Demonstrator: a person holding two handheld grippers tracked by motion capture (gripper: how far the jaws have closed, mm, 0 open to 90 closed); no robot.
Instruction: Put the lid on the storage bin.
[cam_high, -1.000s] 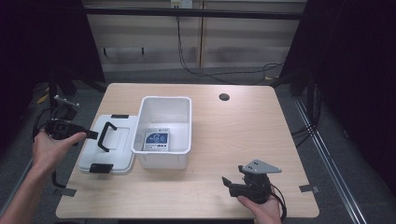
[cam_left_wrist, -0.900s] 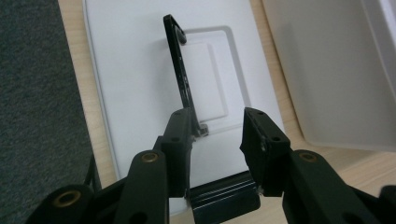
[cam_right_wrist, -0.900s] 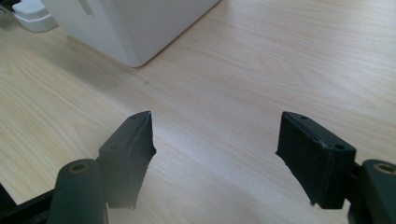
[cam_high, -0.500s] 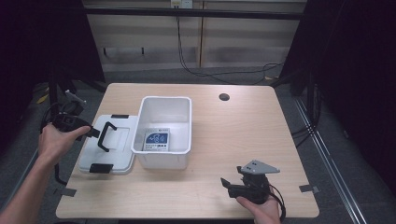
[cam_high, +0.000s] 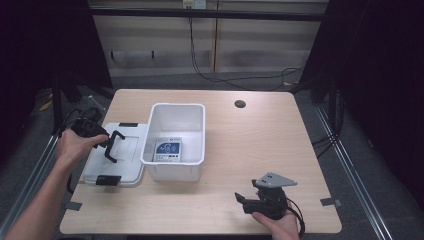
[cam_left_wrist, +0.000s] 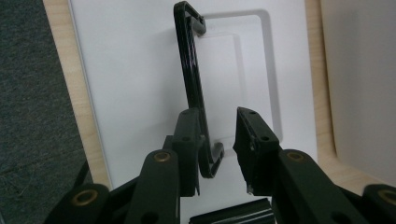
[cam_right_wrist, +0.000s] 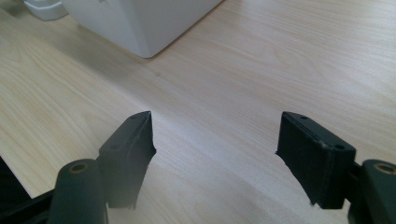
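Observation:
A white lid (cam_high: 127, 155) with a black handle (cam_high: 114, 147) lies flat left of an open white bin (cam_high: 172, 112). My left gripper (cam_high: 106, 142) reaches over the lid from the left. In the left gripper view, the lid (cam_left_wrist: 130, 70) lies below and the near end of the handle (cam_left_wrist: 189, 70) sits between the jaws, against the left one. The left gripper (cam_left_wrist: 218, 135) is open, with a gap to the right jaw. My right gripper (cam_high: 242, 199) rests near the table's front edge, and in its own view it (cam_right_wrist: 212, 149) stands wide open over bare wood.
A blue and white packet (cam_high: 167, 149) lies in the bin. Black latches (cam_high: 107, 180) sit on the lid's ends. A round hole (cam_high: 240, 104) marks the table's far side. The bin's corner (cam_right_wrist: 140, 23) lies ahead of the right gripper.
My left gripper has moved right from the table's left edge onto the lid, and its jaws now straddle the handle's end. The right gripper has stayed put.

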